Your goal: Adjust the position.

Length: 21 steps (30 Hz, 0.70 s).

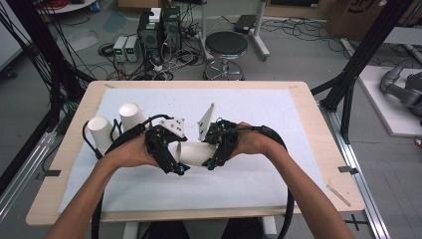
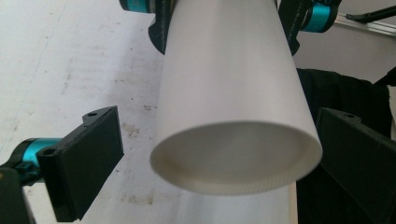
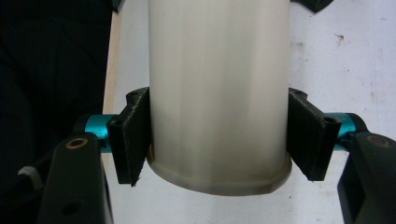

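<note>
- Right gripper (image 3: 219,140) pinches the white plastic cup (image 3: 218,88) near its rim, holding it level above the table (image 1: 298,99).
- Left gripper (image 2: 224,158) stands spread around the cup's open mouth, probably ready to take it.

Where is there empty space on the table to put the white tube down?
Bare white mat lies right of the right gripper, and along the near edge. It is crowded at left, where two upright tubes stand beside the left gripper.
</note>
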{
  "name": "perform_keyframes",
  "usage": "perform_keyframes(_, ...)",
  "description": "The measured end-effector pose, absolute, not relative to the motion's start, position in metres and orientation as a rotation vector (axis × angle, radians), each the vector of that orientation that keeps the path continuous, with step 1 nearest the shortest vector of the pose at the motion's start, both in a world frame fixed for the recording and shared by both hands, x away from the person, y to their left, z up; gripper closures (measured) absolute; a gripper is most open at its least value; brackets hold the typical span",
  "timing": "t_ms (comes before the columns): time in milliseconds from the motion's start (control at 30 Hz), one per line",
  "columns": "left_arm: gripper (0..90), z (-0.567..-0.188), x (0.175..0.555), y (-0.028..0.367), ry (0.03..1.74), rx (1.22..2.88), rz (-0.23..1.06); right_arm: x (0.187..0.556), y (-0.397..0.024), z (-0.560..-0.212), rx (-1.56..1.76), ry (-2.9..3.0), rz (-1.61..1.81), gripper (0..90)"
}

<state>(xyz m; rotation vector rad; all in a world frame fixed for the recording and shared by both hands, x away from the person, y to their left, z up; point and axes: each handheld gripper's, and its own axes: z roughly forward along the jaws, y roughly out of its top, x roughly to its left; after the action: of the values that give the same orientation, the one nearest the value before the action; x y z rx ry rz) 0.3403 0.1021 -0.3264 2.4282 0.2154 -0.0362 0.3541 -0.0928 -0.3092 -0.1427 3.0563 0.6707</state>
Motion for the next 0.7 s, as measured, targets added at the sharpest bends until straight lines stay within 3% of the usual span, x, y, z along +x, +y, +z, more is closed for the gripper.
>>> perform_keyframes(67, 3.4, -0.3270, 0.3405, 0.1006, 0.213, 2.432, -0.035, 0.3540, -0.0916, -0.3087, -0.145, 3.057, 0.665, 31.3)
perform_keyframes(167, 12.6, -0.3278, 0.3401, 0.0979, 0.214, 2.429, -0.041, 0.3537, -0.0900, -0.3097, -0.146, 3.063, 0.657, 31.3)
perform_keyframes(700, 12.6, -0.3303, 0.3409, 0.0933, 0.208, 2.427, -0.045, 0.3542, -0.0877, -0.3098, -0.150, 3.067, 0.657, 31.3)
